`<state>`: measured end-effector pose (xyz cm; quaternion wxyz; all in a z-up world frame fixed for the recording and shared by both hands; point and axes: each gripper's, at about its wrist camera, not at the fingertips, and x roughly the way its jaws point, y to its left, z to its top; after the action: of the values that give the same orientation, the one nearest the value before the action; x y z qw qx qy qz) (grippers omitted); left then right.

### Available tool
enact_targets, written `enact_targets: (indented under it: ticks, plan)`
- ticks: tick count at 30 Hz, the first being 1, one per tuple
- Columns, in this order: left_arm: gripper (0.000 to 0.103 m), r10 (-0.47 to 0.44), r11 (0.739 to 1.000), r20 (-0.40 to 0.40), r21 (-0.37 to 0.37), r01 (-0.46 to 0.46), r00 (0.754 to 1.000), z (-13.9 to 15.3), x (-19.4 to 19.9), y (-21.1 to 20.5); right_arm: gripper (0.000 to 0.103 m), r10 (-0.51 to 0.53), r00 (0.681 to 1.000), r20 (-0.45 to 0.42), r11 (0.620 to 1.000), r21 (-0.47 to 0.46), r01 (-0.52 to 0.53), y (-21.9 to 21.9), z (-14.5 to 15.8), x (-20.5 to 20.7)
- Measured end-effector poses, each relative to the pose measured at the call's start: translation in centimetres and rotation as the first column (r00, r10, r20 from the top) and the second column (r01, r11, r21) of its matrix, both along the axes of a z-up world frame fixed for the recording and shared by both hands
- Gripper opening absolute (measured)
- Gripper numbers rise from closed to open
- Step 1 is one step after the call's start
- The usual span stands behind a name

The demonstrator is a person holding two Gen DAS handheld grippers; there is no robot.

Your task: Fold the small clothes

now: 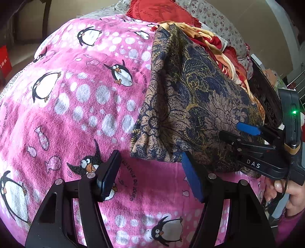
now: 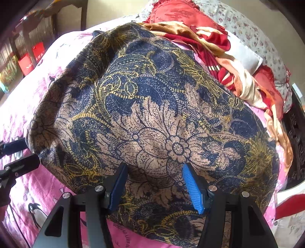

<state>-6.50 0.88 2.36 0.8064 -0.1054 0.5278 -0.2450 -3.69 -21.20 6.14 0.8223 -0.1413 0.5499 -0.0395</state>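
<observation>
Patterned cloth lies folded on the pink penguin blanket, beside a red heap. Left gripper spread, empty, at the cloth's near edge. Right gripper spread above the cloth, gripping nothing.

We're pretty sure this is a bedroom at home: we see a bed under a pink penguin blanket, a red frilly cushion, a floral pillow and crumpled red-and-orange clothes near the head end.
</observation>
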Motion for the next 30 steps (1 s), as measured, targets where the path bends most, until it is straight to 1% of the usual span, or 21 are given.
enact_targets:
  ticks: [4, 6, 9, 13, 14, 30]
  plan:
    - [0.066, 0.001, 1.000, -0.002, 0.001, -0.001, 1.000, -0.2, 0.1, -0.1, 0.058, 0.014, 1.000, 0.002, 0.998, -0.055, -0.014, 0.7, 0.0, -0.9]
    - [0.066, 0.000, 1.000, -0.003, -0.002, 0.000, 1.000, -0.2, 0.1, -0.1, 0.058, 0.024, 1.000, 0.003, 0.997, -0.069, -0.024, 1.2, 0.1, -0.6]
    - [0.066, 0.000, 1.000, -0.003, -0.002, 0.000, 1.000, -0.2, 0.1, -0.1, 0.058, 0.024, 1.000, -0.003, 0.998, -0.052, -0.024, 1.6, 0.1, -0.1]
    - [0.066, 0.001, 1.000, -0.004, -0.002, -0.001, 1.000, -0.2, 0.1, -0.1, 0.058, 0.021, 1.000, -0.008, 0.999, -0.048, -0.021, 1.9, 0.1, -0.8]
    - [0.066, 0.001, 1.000, -0.004, -0.002, -0.001, 1.000, -0.2, 0.1, -0.1, 0.058, 0.022, 1.000, -0.009, 0.999, -0.045, -0.022, 0.9, -0.2, -1.1]
    - [0.066, 0.000, 1.000, 0.001, 0.001, 0.000, 1.000, -0.3, 0.1, -0.1, 0.058, 0.033, 0.999, -0.026, 0.998, -0.048, -0.034, 0.9, -0.6, -0.9]
